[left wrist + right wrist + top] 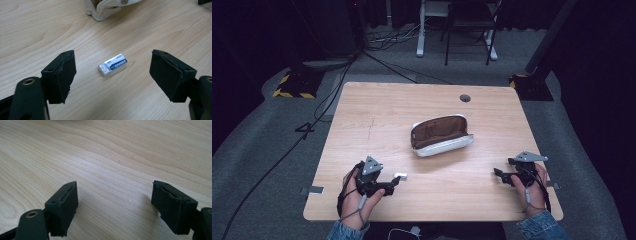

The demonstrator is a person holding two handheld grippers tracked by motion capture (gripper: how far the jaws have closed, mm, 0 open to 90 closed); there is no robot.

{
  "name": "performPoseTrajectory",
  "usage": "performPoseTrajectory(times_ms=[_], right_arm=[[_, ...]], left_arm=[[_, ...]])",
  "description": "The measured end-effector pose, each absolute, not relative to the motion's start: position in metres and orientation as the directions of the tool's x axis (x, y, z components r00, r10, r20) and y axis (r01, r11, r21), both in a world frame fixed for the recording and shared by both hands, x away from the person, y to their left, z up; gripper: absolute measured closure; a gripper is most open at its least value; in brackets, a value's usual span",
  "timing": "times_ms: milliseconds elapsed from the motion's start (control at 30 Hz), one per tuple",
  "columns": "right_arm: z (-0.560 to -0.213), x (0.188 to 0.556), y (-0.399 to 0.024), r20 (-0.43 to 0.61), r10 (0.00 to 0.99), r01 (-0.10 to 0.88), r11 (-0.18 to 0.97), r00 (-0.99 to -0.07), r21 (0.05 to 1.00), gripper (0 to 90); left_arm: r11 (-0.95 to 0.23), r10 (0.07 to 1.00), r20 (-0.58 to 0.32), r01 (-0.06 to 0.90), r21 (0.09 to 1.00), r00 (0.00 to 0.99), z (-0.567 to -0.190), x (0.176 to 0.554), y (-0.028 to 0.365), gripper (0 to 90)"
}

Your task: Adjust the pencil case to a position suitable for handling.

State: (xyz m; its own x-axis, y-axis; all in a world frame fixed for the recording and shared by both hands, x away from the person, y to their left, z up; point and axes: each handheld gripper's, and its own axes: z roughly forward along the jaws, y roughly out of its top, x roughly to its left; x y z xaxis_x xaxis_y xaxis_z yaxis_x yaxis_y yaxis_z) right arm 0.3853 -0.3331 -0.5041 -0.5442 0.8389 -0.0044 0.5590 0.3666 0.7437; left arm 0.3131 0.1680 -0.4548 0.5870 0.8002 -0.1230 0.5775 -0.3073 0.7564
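While hovering spread wide, points left tool at eraser on desk; holds right tool wide, empty.

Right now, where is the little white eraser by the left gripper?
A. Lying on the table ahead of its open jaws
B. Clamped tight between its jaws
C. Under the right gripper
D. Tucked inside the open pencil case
A: the eraser lies flat on the table, untouched, ahead of the left gripper, whose jaws stand wide apart.
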Motion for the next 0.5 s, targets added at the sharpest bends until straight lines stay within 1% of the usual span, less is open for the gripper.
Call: performPoseTrajectory(times_ms=[400, 500], right_arm=[[-0.504, 0.385, -0.333, -0.004, 0.839, 0.559, 0.367, -0.544, 0.744, 21.7], [-0.504, 0.385, -0.333, -0.004, 0.839, 0.559, 0.366, -0.544, 0.744, 21.7]], left_arm=[[-0.333, 0.779, -0.138, 0.59, 0.736, 0.611, -0.471, 0.334, 0.143, 21.2], [-0.352, 0.778, -0.122, 0.589, 0.727, 0.616, -0.476, 0.338, 0.138, 21.3]])
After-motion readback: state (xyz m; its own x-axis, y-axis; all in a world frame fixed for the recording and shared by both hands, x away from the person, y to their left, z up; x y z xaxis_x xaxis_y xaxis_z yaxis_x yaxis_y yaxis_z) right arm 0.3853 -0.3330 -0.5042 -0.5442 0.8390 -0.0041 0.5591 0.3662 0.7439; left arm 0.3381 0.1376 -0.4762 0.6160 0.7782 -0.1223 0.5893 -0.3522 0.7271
